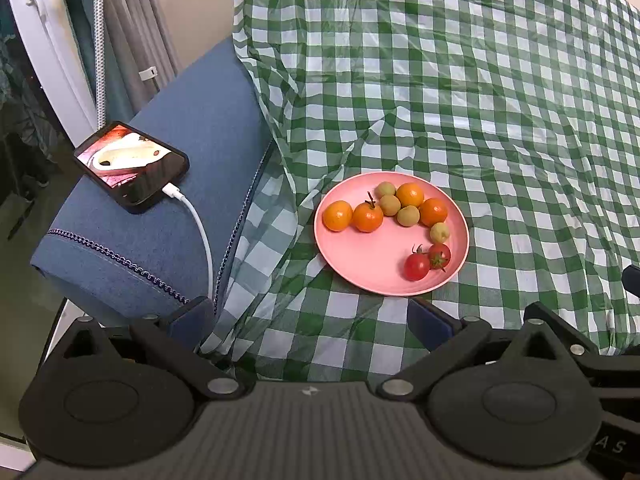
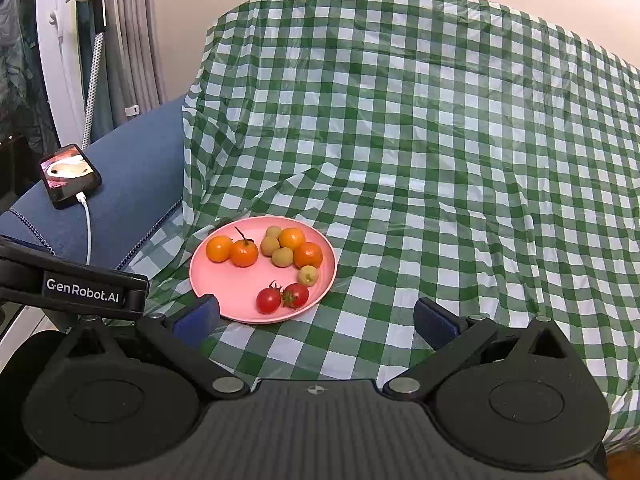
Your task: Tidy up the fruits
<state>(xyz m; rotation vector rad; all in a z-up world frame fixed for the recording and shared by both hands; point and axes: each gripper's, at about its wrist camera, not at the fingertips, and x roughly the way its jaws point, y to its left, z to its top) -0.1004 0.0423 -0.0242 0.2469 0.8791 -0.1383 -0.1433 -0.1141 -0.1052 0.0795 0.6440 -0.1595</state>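
A pink plate (image 1: 368,264) (image 2: 232,284) lies on the green checked cloth. It holds several small oranges (image 1: 337,215) (image 2: 219,248), several pale yellow-green round fruits (image 1: 408,215) (image 2: 282,257) and two red tomatoes (image 1: 416,266) (image 2: 268,300). My left gripper (image 1: 310,326) hovers open just short of the plate's near rim, nothing between its fingers. My right gripper (image 2: 316,322) is open too, its left finger (image 2: 196,318) beside the plate's near-left edge. The left gripper's body (image 2: 84,290) shows at the left of the right wrist view.
A blue sofa armrest (image 1: 168,200) (image 2: 132,184) stands left of the cloth, with a lit phone (image 1: 131,166) (image 2: 69,175) on a white charging cable (image 1: 200,232). The checked cloth (image 1: 480,120) (image 2: 440,160) rises over the backrest behind the plate. Curtains and a white frame stand far left.
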